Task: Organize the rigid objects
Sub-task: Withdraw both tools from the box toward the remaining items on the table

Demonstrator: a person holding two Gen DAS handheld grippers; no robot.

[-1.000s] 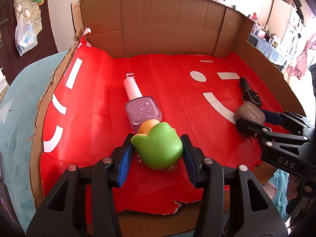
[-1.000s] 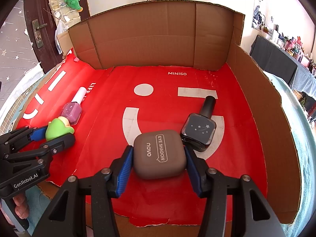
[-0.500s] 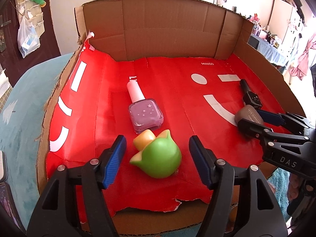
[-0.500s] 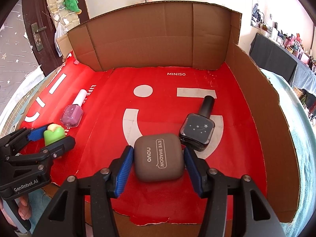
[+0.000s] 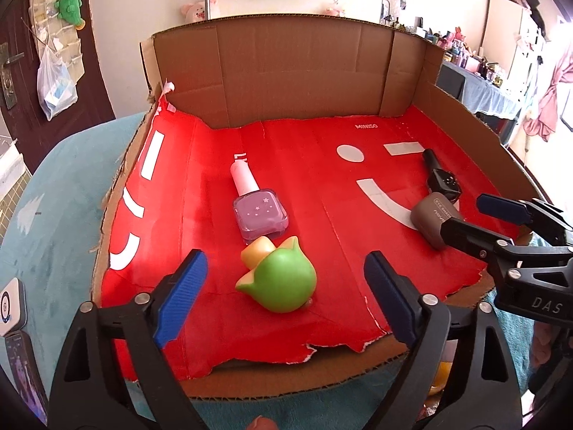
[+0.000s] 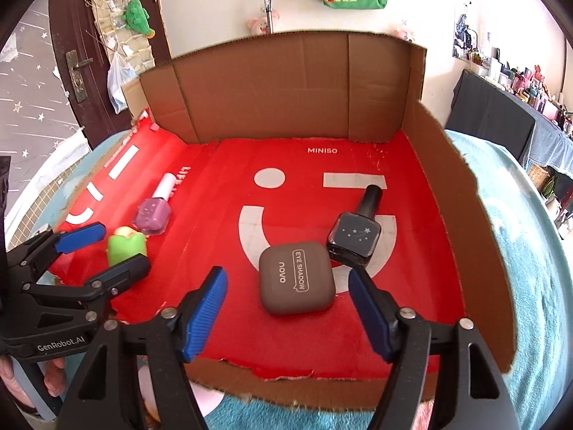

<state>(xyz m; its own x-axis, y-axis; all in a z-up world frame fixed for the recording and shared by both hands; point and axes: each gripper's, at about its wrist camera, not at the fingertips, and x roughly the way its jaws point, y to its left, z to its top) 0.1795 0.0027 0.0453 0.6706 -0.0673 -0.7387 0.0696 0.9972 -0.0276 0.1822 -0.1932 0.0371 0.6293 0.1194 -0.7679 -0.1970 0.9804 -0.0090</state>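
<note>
A green toy (image 5: pixel 283 281) with an orange part lies on the red liner of the cardboard tray (image 5: pixel 301 71), touching a lilac nail polish bottle (image 5: pixel 259 211). My left gripper (image 5: pixel 286 297) is open around the toy, pulled back, not touching it. A grey-brown eye shadow case (image 6: pixel 296 282) lies next to a black nail polish bottle (image 6: pixel 354 238). My right gripper (image 6: pixel 288 315) is open just short of the case. The left gripper (image 6: pixel 104 251) also shows in the right wrist view, the right gripper (image 5: pixel 480 218) in the left wrist view.
The tray has cardboard walls at the back and right (image 6: pixel 462 222) and a low torn front edge (image 6: pixel 286 387). It rests on a teal fabric surface (image 5: pixel 53 200). A phone-like device (image 5: pixel 10 304) lies at the left.
Both grippers opened and let go: the left released the green toy, the right released the eye shadow case. Both pulled back toward the front edge of the tray.
</note>
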